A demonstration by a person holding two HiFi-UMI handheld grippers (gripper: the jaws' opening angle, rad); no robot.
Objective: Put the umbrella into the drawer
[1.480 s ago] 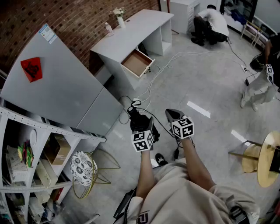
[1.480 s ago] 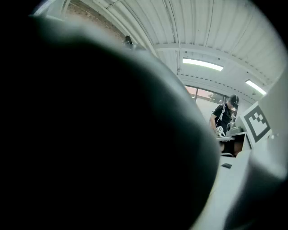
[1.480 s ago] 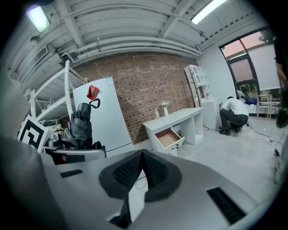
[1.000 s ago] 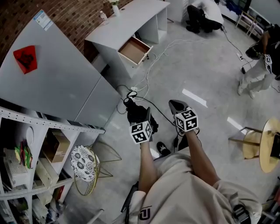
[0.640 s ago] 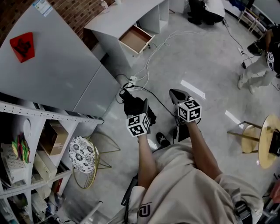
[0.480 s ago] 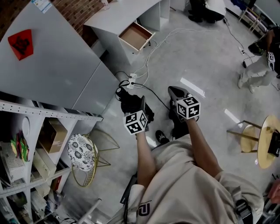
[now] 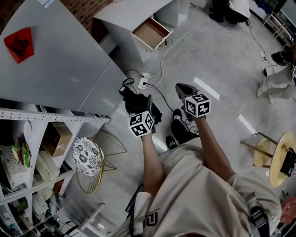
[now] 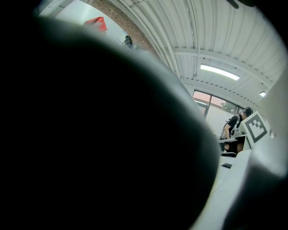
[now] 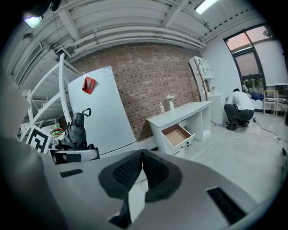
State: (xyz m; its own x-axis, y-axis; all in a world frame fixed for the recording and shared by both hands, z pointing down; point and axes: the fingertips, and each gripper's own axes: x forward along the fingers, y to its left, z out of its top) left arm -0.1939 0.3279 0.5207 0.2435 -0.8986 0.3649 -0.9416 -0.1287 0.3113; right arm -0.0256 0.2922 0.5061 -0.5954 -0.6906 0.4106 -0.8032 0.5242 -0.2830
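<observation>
From where I stand, this is the carrying step: the folded black umbrella [image 7: 131, 97] is held off the floor [image 7: 217, 60] in the left hand-held gripper [image 7: 140, 110], whose jaws are clamped on it. The left gripper view is almost wholly filled by the umbrella's dark bulk pressed close to the lens, and in the right gripper view the bundle stands upright above that gripper with its strap loop on top. The right hand-held gripper [image 7: 181, 89] is beside it with its jaws pressed together and nothing between them. The drawer [image 7: 151, 33] is already pulled out of the white desk [image 7: 130, 10] by the brick wall [image 9: 148, 76], its wooden bottom bare as far as I can see, and it is well apart from the person. Cables [image 7: 162, 69] trail over the floor between the two. My guess is that the next move calls for walking up to the desk, minding those cables, bringing the umbrella over the open drawer, lowering it in lengthwise so it fits, and only then letting the jaws part.
</observation>
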